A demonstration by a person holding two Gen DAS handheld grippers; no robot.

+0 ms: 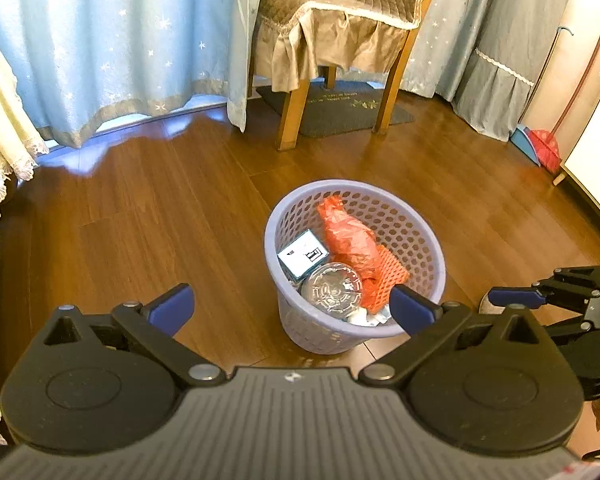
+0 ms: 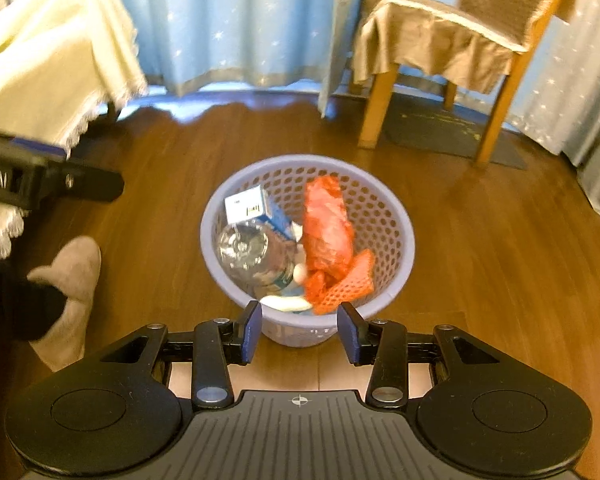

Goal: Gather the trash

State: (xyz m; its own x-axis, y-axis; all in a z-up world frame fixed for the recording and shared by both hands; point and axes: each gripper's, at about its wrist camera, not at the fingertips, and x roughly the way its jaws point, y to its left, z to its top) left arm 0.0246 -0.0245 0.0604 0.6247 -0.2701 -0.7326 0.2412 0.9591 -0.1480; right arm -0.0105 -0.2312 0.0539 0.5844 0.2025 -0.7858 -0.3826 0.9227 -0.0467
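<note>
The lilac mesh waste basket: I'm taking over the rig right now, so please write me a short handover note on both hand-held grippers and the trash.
Left hand-held gripper: open wide, empty, above the basket.
Right hand-held gripper: open, empty, at the basket's near rim.
Lilac perforated plastic waste basket stands on the brown wooden floor.
Inside: crumpled orange plastic bag, orange foam net, clear plastic bottle, small white-and-blue carton.
Done: these pieces are binned.
Left: no loose trash shows on the visible floor; check elsewhere.

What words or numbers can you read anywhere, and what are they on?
"OOLAI": white letters on the left tool, cut off by the picture's edge.
Dark mat: pale writing, too small to read.
Box in the basket: printed label, too blurred to read.
</note>
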